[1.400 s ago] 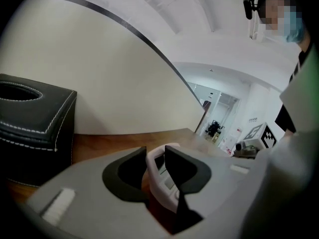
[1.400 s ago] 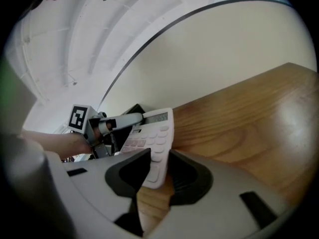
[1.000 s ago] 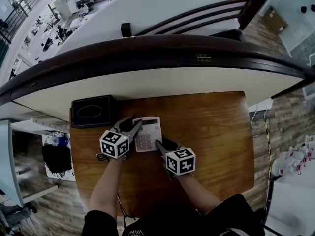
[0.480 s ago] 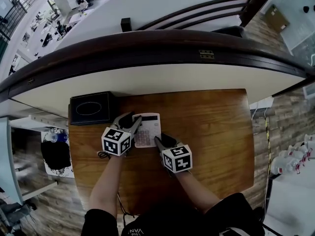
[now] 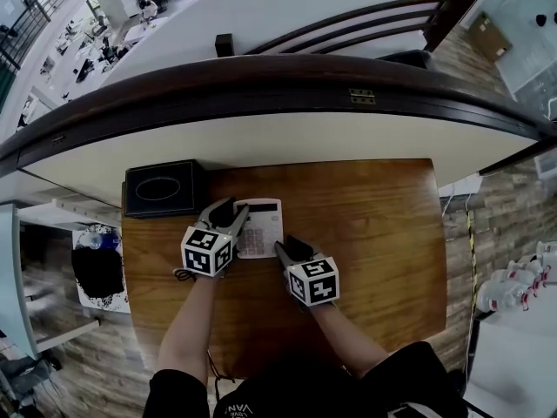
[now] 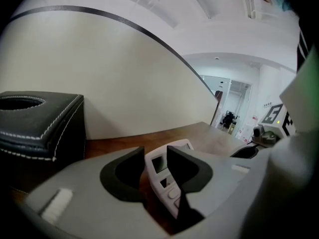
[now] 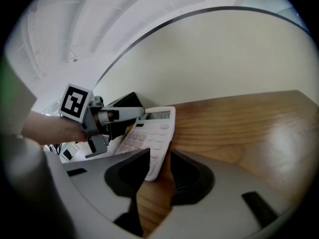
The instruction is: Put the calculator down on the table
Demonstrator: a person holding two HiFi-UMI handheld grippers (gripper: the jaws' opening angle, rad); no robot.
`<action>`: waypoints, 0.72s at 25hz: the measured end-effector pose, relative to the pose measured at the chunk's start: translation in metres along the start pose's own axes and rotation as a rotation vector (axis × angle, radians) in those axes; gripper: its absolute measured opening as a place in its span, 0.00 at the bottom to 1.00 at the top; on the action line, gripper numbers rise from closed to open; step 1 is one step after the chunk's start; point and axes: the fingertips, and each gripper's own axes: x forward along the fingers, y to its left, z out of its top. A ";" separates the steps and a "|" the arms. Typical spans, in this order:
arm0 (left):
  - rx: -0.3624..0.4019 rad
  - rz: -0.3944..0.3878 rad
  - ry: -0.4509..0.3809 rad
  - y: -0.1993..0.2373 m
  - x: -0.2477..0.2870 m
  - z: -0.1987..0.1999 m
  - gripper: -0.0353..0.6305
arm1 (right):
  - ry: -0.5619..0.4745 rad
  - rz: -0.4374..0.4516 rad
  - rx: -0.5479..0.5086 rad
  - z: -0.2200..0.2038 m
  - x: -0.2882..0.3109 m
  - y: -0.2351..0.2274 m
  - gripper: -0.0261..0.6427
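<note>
A white calculator (image 5: 261, 225) rests on the brown wooden table (image 5: 365, 233), with a gripper on either side of it. My left gripper (image 5: 237, 219) is at its left edge. In the left gripper view that edge (image 6: 162, 173) stands between the jaws (image 6: 155, 156), which have just been opening, and bare wood shows beside the left pad. My right gripper (image 5: 280, 249) is at the near right corner. In the right gripper view that corner (image 7: 149, 133) sits at the mouth of the open jaws (image 7: 159, 156), with a gap to the right pad.
A black leather tissue box (image 5: 161, 194) stands at the table's far left corner, close to my left gripper. A curved cream wall with a dark rail (image 5: 261, 146) closes off the table's far side. Bare wood stretches to the right of the calculator.
The calculator and both grippers keep nearly the same places. The calculator looks a little flatter on the table than a second ago.
</note>
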 end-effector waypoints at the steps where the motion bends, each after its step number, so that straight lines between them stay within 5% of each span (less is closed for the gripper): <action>1: -0.007 0.004 -0.004 0.000 -0.001 0.000 0.25 | 0.001 -0.005 0.001 -0.002 -0.002 -0.001 0.20; 18: -0.062 0.090 -0.055 -0.001 -0.046 -0.004 0.26 | -0.044 0.010 -0.039 -0.008 -0.039 0.017 0.20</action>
